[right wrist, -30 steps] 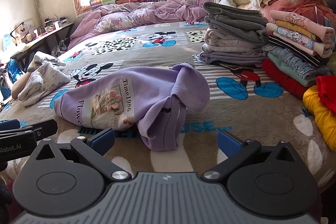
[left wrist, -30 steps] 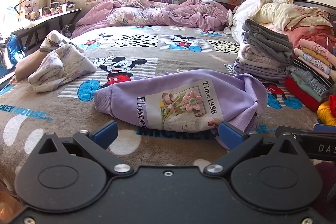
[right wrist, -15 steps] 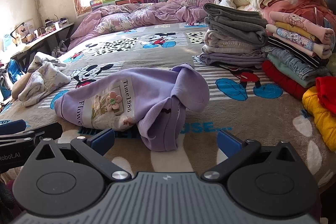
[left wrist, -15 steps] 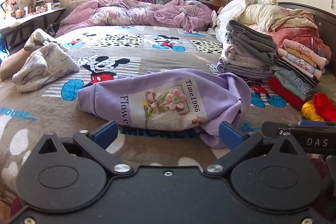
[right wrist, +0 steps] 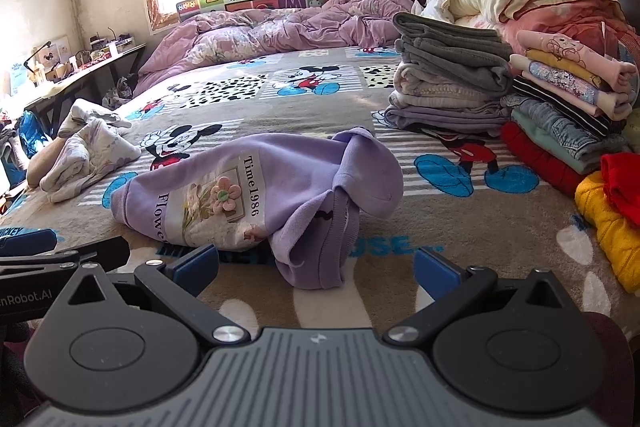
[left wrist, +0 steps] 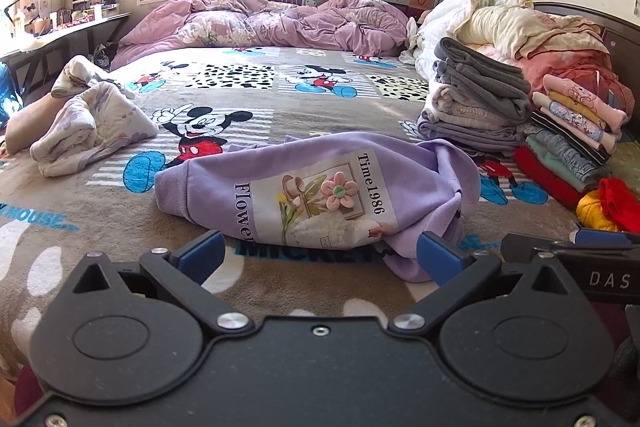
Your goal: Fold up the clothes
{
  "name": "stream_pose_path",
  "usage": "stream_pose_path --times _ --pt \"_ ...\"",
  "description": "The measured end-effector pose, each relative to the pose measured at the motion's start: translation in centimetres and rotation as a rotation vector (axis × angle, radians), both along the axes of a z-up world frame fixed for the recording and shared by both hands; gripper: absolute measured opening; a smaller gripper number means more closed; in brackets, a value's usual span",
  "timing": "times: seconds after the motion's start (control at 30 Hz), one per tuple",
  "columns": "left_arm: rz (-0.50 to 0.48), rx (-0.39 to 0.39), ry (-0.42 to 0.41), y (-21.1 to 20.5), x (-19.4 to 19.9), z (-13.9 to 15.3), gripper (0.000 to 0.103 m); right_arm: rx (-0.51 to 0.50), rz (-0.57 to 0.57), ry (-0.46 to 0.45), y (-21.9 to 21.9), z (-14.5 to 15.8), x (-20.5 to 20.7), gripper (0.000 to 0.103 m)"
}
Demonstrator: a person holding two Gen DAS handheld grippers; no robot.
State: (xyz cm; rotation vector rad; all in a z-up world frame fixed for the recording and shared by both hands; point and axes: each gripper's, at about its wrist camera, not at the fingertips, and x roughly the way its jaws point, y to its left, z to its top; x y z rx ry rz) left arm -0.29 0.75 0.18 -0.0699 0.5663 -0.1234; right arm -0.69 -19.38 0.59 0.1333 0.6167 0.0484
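Note:
A crumpled lilac sweatshirt (left wrist: 320, 191) with a flower print and the words "Time1986" lies on the bed near its front edge; the right wrist view shows this lilac sweatshirt (right wrist: 260, 195) with a sleeve bunched at its right end. My left gripper (left wrist: 320, 253) hovers open just in front of it, nothing between its blue pads. My right gripper (right wrist: 316, 265) is also open and empty, close to the bunched sleeve. Each gripper shows at the edge of the other's view.
A cartoon-mouse blanket (left wrist: 248, 99) covers the bed. Stacks of folded clothes (left wrist: 480, 107) stand at the right, with red and yellow garments (right wrist: 612, 211) nearer the front. A loose white garment (left wrist: 88, 127) lies at left, a rumpled pink duvet (left wrist: 280, 23) at the back.
The left gripper's view has swung rightward and a little closer, so the sweatshirt sits more centred between its fingers. The right gripper has barely moved. Both stay open.

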Motion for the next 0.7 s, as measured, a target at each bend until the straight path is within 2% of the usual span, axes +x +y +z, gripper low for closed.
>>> stream_pose_path --times 0.43,0.7 --pt "0.035 0.012 -0.003 0.1 -0.3 0.6 0.103 0.017 0.015 -0.026 0.2 1.1 0.3 0.103" --pt "0.084 -0.03 -0.023 0.7 0.6 0.6 0.103 0.013 0.021 -0.016 0.4 0.7 1.1 0.103"
